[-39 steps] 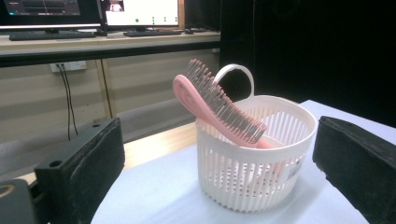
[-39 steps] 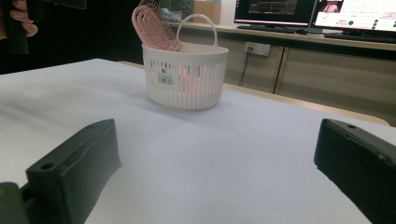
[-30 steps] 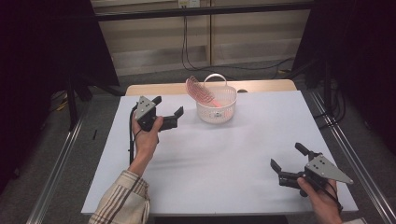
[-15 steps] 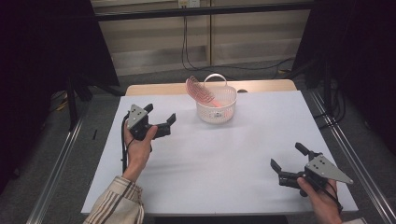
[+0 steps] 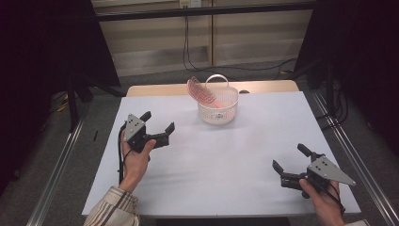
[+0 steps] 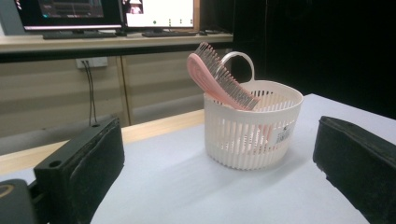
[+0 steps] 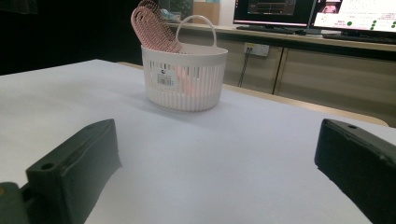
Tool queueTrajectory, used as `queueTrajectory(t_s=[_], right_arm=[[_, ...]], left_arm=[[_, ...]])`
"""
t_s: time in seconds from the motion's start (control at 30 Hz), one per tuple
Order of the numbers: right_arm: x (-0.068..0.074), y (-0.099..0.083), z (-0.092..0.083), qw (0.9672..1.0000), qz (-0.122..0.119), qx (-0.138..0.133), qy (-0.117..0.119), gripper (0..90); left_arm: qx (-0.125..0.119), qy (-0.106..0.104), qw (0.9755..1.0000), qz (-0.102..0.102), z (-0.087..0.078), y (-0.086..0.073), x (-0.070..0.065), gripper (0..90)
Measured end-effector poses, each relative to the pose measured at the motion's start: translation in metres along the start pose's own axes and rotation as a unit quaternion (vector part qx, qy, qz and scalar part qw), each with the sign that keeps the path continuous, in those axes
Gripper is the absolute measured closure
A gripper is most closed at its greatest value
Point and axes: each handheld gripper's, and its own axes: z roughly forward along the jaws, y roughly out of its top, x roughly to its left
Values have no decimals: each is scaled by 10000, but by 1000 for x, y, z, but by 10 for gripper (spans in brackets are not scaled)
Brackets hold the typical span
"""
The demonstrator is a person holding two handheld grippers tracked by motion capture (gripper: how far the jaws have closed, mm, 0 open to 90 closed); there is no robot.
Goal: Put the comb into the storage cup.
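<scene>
Left gripper (image 5: pixel 157 123) and right gripper (image 5: pixel 291 160), both wide, flank bare table (image 5: pixel 226 165) before basket (image 5: pixel 218 110).

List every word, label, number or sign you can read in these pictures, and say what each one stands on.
No text can be read.
White sticker on the basket: a small dark mark and barcode-like lines, too small to read.
Same sticker in the left gripper view: blurred.
Monitor screens on the far desk: text too small and blurred to read.
</scene>
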Motion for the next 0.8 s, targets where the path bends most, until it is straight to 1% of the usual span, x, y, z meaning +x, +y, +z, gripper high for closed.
queueTrajectory(t_s=[0.07,0.1,0.13,0.17,0.23,0.33,0.4,0.43,0.47,0.5,0.57,0.63,0.7,0.77,0.8], right_arm=[[0,0,0,10000,-14,5,-19,0],[0,0,0,10000,-17,14,-20,0],[0,0,0,10000,-12,-5,-14,0],[0,0,0,10000,-5,-3,-18,0],[0,0,0,10000,-19,-16,-26,0],[-1,0,-1,10000,-16,-24,-47,0],[0,1,-1,10000,-1,-35,-59,0],[0,1,-1,10000,-3,-29,-55,0],[0,1,-1,10000,-3,-31,-60,0],[0,1,-1,10000,-12,-31,-63,0],[-1,1,-1,10000,-6,-43,-59,0],[-1,1,-2,9999,-10,-53,-97,0],[-1,2,-3,9999,-17,-72,-103,0],[-1,2,-3,9999,-5,-80,-124,0],[-1,2,-3,9999,-2,-87,-127,0]], left_arm=[[29,28,10000,-37,-3,-1,-1,20],[-6,36,10000,-30,-6,-2,-2,20],[-30,60,10000,-56,-8,-3,-2,20],[2,108,9999,-49,-11,-4,-2,20],[-11,136,9998,-120,-14,-6,-4,21],[-51,111,9998,-132,-21,-9,-4,21],[-44,139,9998,-111,-26,-11,-4,22],[-54,166,9997,-160,-29,-12,-5,22],[-69,164,9997,-149,-31,-14,-5,22],[-80,170,9997,-180,-33,-15,-6,22],[-52,133,9998,-128,-38,-18,-7,22],[-46,118,9998,-154,-43,-21,-10,22],[-22,89,9999,-99,-46,-23,-10,22],[-48,108,9996,-258,-50,-26,-9,22],[-13,81,9996,-257,-52,-27,-9,22]])
